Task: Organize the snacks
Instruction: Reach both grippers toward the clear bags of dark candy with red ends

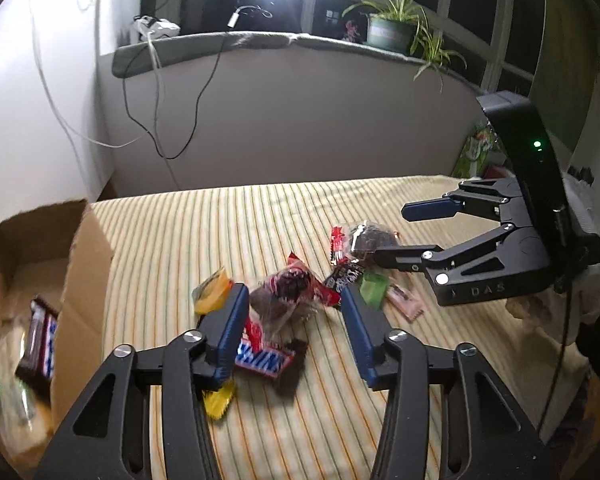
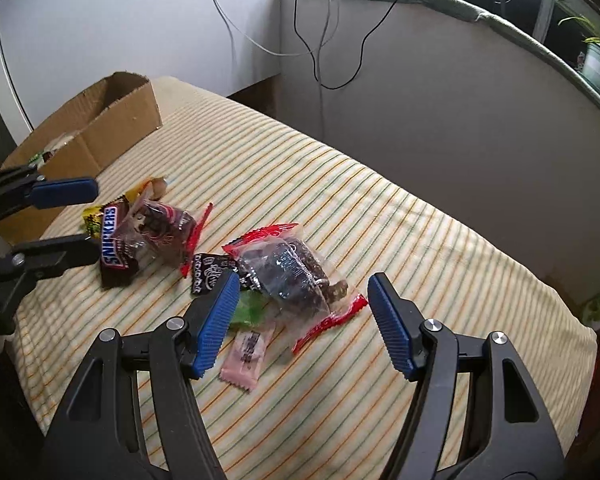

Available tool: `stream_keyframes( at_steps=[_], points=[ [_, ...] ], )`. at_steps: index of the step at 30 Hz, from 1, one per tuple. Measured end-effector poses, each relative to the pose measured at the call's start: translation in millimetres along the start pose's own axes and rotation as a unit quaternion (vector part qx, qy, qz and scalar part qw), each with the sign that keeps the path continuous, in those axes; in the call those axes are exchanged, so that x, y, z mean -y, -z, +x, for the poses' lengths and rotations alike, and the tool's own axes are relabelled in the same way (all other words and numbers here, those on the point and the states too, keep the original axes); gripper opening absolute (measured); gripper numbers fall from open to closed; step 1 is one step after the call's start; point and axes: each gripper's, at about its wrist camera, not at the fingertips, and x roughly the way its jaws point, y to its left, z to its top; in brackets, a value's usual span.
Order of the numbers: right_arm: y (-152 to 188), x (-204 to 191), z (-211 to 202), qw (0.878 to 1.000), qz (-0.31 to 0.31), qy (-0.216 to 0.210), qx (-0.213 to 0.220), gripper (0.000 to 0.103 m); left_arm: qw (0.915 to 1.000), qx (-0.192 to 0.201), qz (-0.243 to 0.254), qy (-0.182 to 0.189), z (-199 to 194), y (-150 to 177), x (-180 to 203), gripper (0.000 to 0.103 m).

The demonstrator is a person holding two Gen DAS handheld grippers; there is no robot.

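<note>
Hovering with jaws spread, left gripper (image 1: 292, 312) straddles a clear red-edged packet of dark snacks (image 1: 288, 292) on the striped cloth (image 1: 228, 220); right gripper (image 2: 300, 312) spread likewise.

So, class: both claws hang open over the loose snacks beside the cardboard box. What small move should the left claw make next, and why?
Probably close the left claw on the clear, red-edged snack bag. Its pads already flank that bag without pressing it, and the cardboard box, already holding a Snickers, sits just beside it.
</note>
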Motion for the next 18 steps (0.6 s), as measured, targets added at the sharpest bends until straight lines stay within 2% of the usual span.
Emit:
stream_keyframes(
  at_steps=[7,14,18],
  points=[
    [-4.1,2.0,16.0,1.000,-0.012,-0.012,-0.006,0.069,0.9997,-0.016,0.014,0.009,23.9,-7.0,-0.9,0.042],
    [-6.5,-3.0,28.8,0.999,-0.022,-0.022,-0.017,0.069,0.9986,-0.039,0.034,-0.007,38.6,-2.9,-0.7,0.042],
    [-5.5,-2.9,31.9,0.999,-0.019,-0.024,-0.021,0.059,0.9983,-0.048,0.034,-0.006,45.3,-0.2,-0.7,0.042]
  ],
)
